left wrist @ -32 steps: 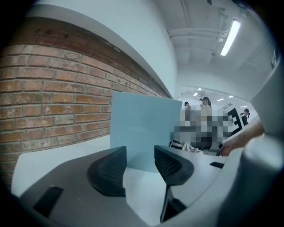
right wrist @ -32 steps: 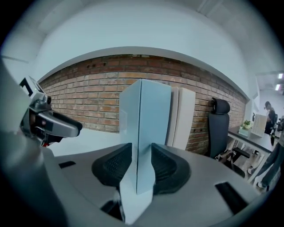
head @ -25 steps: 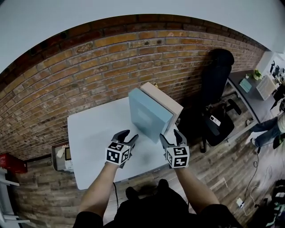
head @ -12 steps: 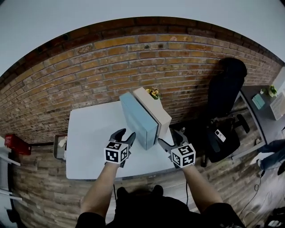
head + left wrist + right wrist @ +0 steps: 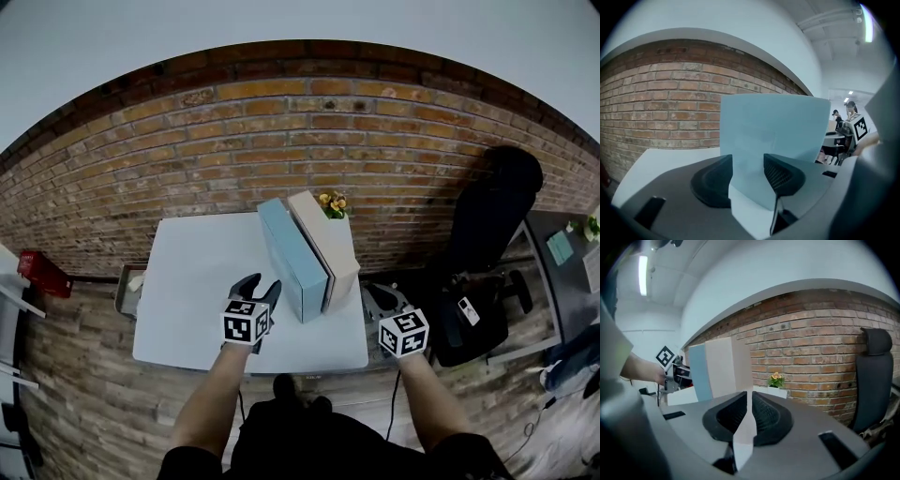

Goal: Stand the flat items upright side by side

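Two flat boxes stand upright side by side on the white table [image 5: 187, 281]: a light blue box [image 5: 292, 258] and, touching its right face, a beige box [image 5: 328, 246]. My left gripper [image 5: 260, 284] hovers just left of the blue box's near end, open and holding nothing. In the left gripper view the blue box [image 5: 773, 126] fills the space beyond the left gripper [image 5: 747, 164]. My right gripper [image 5: 380, 296] is off the table's right edge, apart from the boxes. Its jaws have just been closing on nothing and are shut [image 5: 750, 401]. The right gripper view shows both boxes [image 5: 717, 369] further left.
A small pot of yellow flowers [image 5: 333, 202] sits at the table's back right corner against the brick wall [image 5: 187, 150]. A black office chair [image 5: 487, 234] stands to the right. A box [image 5: 127, 291] lies on the floor at the table's left.
My right gripper has drawn away to the right, past the table's edge, and its jaws have come together. The left gripper stays beside the blue box. Both boxes remain standing.
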Demonstrator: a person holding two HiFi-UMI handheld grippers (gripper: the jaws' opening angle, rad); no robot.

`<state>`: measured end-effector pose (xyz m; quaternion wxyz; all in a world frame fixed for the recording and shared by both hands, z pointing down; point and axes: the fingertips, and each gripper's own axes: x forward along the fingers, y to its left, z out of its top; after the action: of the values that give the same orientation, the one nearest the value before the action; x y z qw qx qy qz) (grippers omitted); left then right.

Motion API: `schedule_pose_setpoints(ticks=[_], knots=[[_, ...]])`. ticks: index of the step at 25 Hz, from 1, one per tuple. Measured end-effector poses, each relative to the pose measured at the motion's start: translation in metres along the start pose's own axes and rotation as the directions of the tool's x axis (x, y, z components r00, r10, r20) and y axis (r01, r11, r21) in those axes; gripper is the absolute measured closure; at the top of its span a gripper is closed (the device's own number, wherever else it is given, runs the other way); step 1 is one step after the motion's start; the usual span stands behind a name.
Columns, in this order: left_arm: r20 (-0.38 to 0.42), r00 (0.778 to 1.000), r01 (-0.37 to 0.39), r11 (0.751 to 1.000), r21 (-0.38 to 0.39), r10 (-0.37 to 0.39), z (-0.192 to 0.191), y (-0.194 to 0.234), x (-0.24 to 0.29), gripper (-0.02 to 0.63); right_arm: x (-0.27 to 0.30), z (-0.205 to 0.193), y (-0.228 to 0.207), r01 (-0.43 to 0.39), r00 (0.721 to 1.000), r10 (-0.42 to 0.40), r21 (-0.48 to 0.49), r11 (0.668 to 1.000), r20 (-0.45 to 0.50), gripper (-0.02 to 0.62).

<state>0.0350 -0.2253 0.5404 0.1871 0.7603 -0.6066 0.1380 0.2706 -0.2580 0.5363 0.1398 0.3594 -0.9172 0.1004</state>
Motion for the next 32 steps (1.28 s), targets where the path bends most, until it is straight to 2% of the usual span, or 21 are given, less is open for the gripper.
schedule_pose_setpoints(ticks=[2, 4, 6, 9, 11, 14, 18, 22, 26, 32], knots=[[-0.010, 1.000, 0.012, 1.000, -0.003, -0.012, -0.002, 0.005, 0.007, 0.388, 0.015, 0.001, -0.014, 0.028, 0.999, -0.028, -0.012, 1.000, -0.037, 0.551], [-0.020, 0.999, 0.036, 0.999, -0.002, -0.036, -0.002, 0.008, 0.016, 0.388, 0.036, 0.006, -0.021, 0.017, 0.998, -0.016, 0.021, 1.000, -0.057, 0.552], [-0.033, 0.998, 0.055, 0.998, -0.001, -0.055, -0.004, 0.015, 0.026, 0.388, 0.057, 0.009, -0.023, -0.009, 0.998, 0.016, 0.096, 0.995, -0.067, 0.558], [-0.040, 0.995, 0.089, 0.996, 0.005, -0.089, -0.003, 0.022, 0.038, 0.388, 0.078, 0.011, -0.018, -0.076, 0.994, 0.091, 0.226, 0.971, -0.057, 0.566], [-0.041, 0.992, 0.121, 0.992, 0.024, -0.120, 0.002, 0.022, 0.043, 0.388, 0.087, 0.013, -0.011, -0.125, 0.989, 0.143, 0.266, 0.956, -0.046, 0.573], [-0.049, 0.987, 0.153, 0.987, 0.052, -0.151, 0.005, 0.020, 0.050, 0.391, 0.093, 0.011, 0.005, -0.199, 0.973, 0.222, 0.244, 0.949, -0.070, 0.580], [-0.048, 0.991, 0.124, 0.992, 0.038, -0.122, 0.012, 0.029, 0.064, 0.445, 0.102, 0.007, 0.023, -0.293, 0.940, 0.320, 0.200, 0.935, -0.118, 0.580], [-0.036, 0.993, 0.113, 0.994, -0.003, -0.113, 0.017, 0.033, 0.072, 0.500, 0.112, 0.009, 0.032, -0.320, 0.928, 0.350, 0.209, 0.924, -0.128, 0.580], [-0.032, 0.995, 0.094, 0.995, -0.036, -0.095, 0.020, 0.042, 0.076, 0.505, 0.109, 0.015, 0.036, -0.360, 0.914, 0.391, 0.234, 0.903, -0.103, 0.573], [-0.017, 0.994, 0.103, 0.993, -0.050, -0.103, 0.023, 0.044, 0.076, 0.502, 0.087, 0.011, 0.034, -0.425, 0.886, 0.457, 0.266, 0.865, -0.072, 0.443]])
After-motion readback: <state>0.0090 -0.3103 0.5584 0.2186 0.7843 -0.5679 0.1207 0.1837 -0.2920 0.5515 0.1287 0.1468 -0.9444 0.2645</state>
